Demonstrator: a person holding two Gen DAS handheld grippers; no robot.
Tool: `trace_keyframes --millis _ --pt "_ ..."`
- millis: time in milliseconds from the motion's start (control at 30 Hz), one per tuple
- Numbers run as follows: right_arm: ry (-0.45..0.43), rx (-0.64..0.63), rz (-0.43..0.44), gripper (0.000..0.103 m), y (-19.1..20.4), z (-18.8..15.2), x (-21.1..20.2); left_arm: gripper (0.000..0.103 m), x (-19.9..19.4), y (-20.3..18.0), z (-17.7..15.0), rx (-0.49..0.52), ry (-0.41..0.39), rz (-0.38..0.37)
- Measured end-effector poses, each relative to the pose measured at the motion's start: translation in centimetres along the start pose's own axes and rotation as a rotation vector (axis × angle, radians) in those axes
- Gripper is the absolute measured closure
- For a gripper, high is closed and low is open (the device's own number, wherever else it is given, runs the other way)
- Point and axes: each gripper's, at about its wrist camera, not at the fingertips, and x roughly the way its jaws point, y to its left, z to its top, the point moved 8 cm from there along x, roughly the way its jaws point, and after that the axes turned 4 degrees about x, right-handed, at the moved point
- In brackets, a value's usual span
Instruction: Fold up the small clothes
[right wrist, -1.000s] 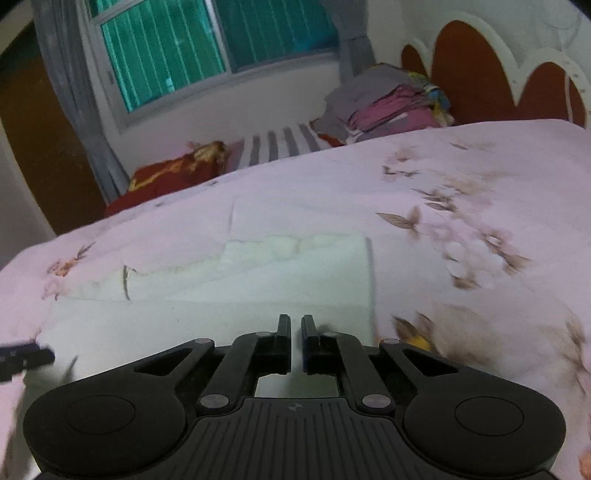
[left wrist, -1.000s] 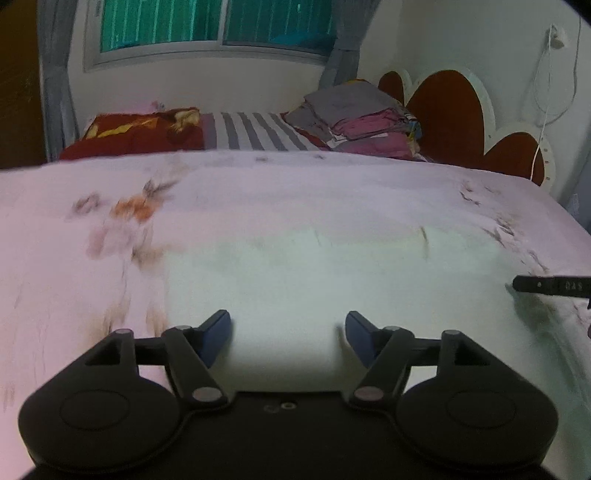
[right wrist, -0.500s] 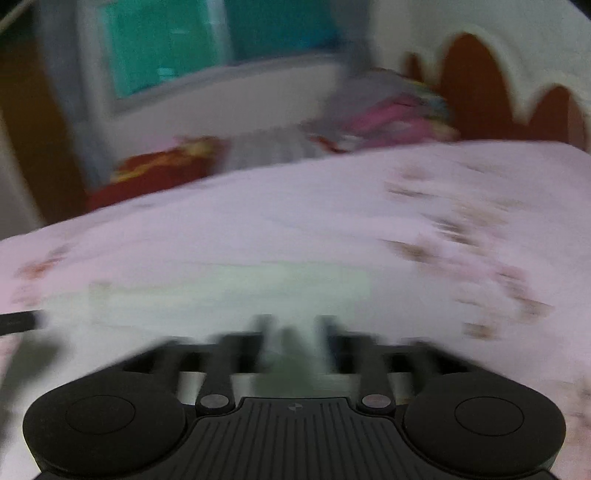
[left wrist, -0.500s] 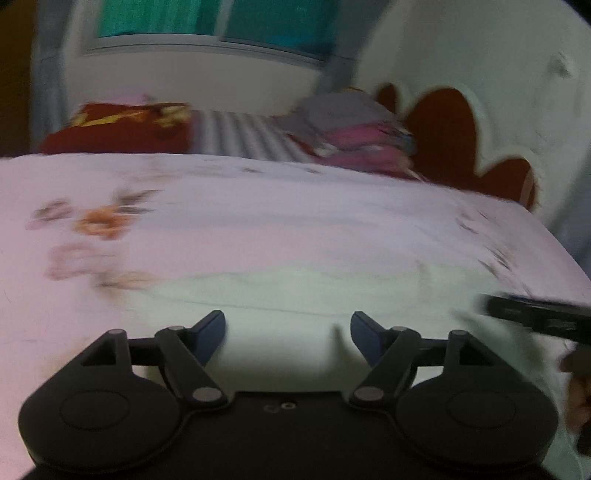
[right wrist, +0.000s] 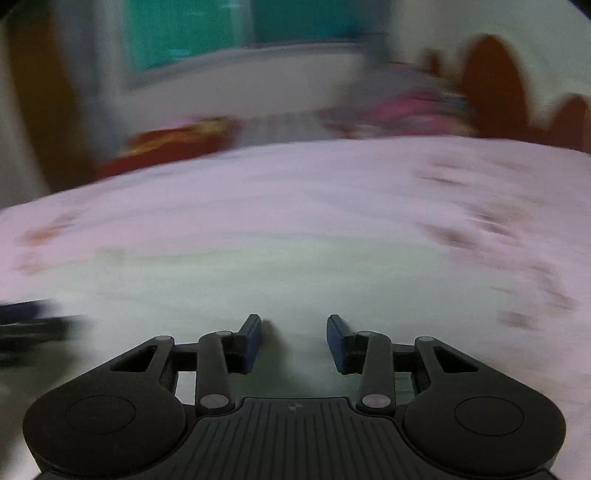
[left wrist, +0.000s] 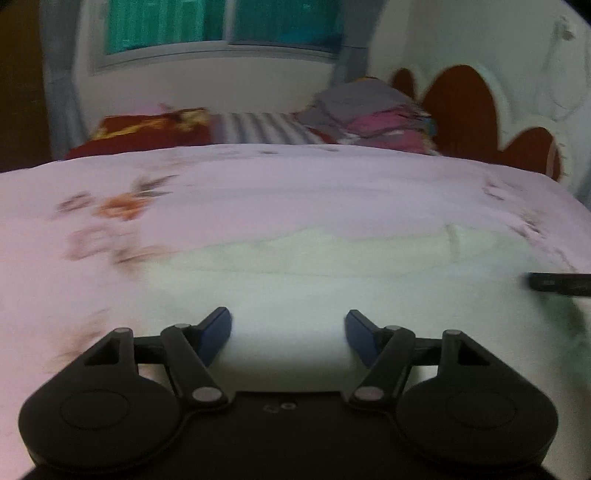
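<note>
A pale white-green garment [left wrist: 332, 266] lies flat on the pink floral bedsheet [left wrist: 258, 184], folded into a wide strip. My left gripper [left wrist: 288, 325] is open and empty just above its near part. My right gripper [right wrist: 293, 332] is open and empty above the same garment [right wrist: 258, 273]; that view is blurred by motion. A finger of the right gripper shows at the right edge of the left wrist view [left wrist: 561, 282]. The left gripper shows as a dark blur at the left edge of the right wrist view [right wrist: 33, 325].
At the head of the bed lie a red pillow [left wrist: 147, 129], a striped cloth [left wrist: 258, 127] and a stack of folded grey and pink clothes [left wrist: 373, 114]. A brown and white headboard [left wrist: 480, 110] stands at right. A window [left wrist: 221, 22] is behind.
My right gripper has opened from shut and let go of the garment edge. Both grippers have shifted over the garment; the garment now lies as a flatter folded strip.
</note>
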Motion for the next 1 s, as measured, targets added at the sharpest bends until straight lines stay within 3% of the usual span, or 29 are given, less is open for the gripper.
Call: trace_keyframes --millis 67,133,300,433,567,700,800,1000 --pt "-0.007 0.062 -0.038 0.065 -3.2 0.2 -0.5 0.037 -1.3 0.0 0.5 -0.026 -0.012 0.002" --pt "-0.056 0.084 -0.025 0.065 -3.9 0.6 -2.3 0.035 -2.8 -2.0 0.8 -0.047 -0.049 -0.054" --pt "-0.059 -0.037 0.193 0.065 3.2 -1.3 -5.2 0.034 -3.6 -8.3 -0.5 0.062 -0.036 -0.125" --pt "0.02 -0.077 0.265 0.065 6.6 -4.1 -4.7 0.034 -3.1 -8.4 -2.2 0.074 0.002 -0.096" --pt "0.018 -0.118 0.239 0.065 5.5 -4.8 -5.1 0.034 -4.2 -4.8 -3.2 0.039 -0.005 -0.038" --pt "-0.003 -0.013 0.078 0.065 -1.3 -4.2 -5.5 0.034 -5.1 -1.8 -4.2 0.018 -0.002 -0.028" --pt "-0.006 0.048 0.038 0.065 -4.5 -4.0 -6.0 0.034 -5.3 -2.3 -4.2 0.065 0.0 -0.016" --pt "-0.07 0.023 0.064 0.065 -3.2 -3.4 -7.9 0.034 -5.7 -2.2 -4.7 0.041 -0.004 -0.02"
